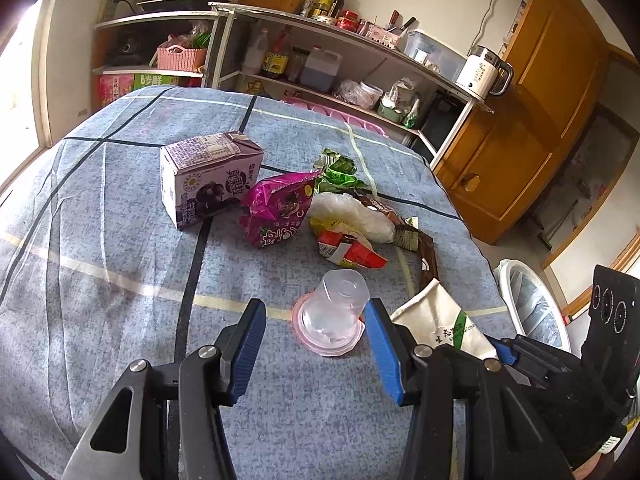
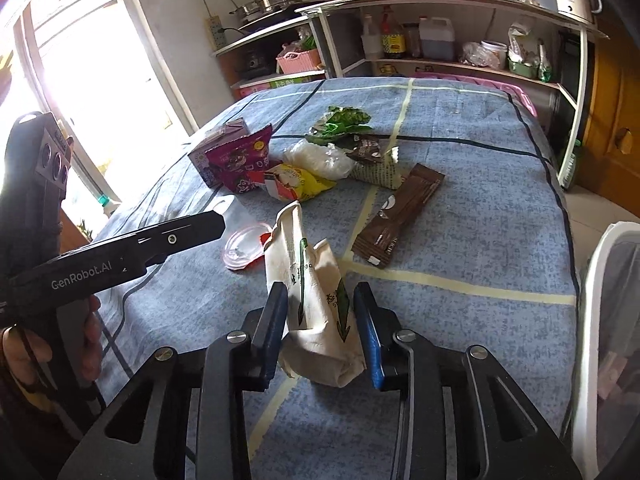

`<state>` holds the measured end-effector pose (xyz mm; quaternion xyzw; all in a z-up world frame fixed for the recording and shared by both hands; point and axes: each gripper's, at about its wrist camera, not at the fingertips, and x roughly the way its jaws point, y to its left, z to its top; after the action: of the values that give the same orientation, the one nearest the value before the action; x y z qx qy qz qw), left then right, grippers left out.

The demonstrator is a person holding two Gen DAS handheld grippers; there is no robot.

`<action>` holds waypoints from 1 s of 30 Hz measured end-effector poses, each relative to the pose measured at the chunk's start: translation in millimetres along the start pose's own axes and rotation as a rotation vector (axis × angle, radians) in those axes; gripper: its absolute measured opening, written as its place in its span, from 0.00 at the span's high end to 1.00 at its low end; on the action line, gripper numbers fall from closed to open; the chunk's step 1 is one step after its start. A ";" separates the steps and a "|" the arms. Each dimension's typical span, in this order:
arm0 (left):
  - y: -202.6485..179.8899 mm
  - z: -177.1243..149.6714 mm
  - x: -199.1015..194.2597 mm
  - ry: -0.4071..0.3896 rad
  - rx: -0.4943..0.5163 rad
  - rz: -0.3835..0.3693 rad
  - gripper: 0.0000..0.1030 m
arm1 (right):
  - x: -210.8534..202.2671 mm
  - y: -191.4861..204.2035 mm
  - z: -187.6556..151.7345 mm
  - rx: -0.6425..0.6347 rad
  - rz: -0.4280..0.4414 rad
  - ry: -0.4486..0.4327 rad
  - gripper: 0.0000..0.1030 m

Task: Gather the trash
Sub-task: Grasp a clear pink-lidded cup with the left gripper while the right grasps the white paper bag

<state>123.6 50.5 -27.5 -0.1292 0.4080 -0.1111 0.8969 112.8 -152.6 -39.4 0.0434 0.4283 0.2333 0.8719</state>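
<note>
Now the right claw point(image 2: 320, 300) clamps the cream pouch point(image 2: 316, 308).

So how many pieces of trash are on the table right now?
9, though some may hide in the pile: purple carton, magenta packet, green wrapper, clear bag, yellow-red packet, printed wrapper, brown sachet, clear cup, white pouch.

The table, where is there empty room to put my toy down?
Bare tablecloth lies left of the milk carton, and right of the brown wrapper toward the bin. The middle is crowded with wrappers and the plastic cup.
</note>
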 end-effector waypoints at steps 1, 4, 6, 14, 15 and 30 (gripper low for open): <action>-1.1 0.5 2.3 0.004 0.006 0.003 0.50 | -1.4 -1.4 -0.7 0.003 -0.004 -0.002 0.66; -3.3 2.1 10.8 0.027 0.005 -0.004 0.50 | -4.9 -5.9 -2.2 0.016 -0.018 -0.011 0.66; -5.2 2.5 15.9 0.035 0.006 0.001 0.50 | -5.9 -8.1 -2.6 0.025 -0.022 -0.013 0.66; -8.3 4.4 30.7 0.050 0.001 0.022 0.50 | -8.2 -10.6 -3.8 0.039 -0.014 -0.017 0.66; -8.5 4.3 31.5 0.053 0.001 0.025 0.50 | -8.9 -11.1 -4.1 0.042 -0.012 -0.019 0.66; -15.6 5.1 26.8 0.037 0.040 0.054 0.69 | -13.2 -17.6 -4.3 0.062 0.001 -0.032 0.66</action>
<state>143.2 28.3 -38.1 -0.0983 0.4254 -0.0973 0.8944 109.1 -174.6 -37.4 0.0743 0.4213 0.2195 0.8768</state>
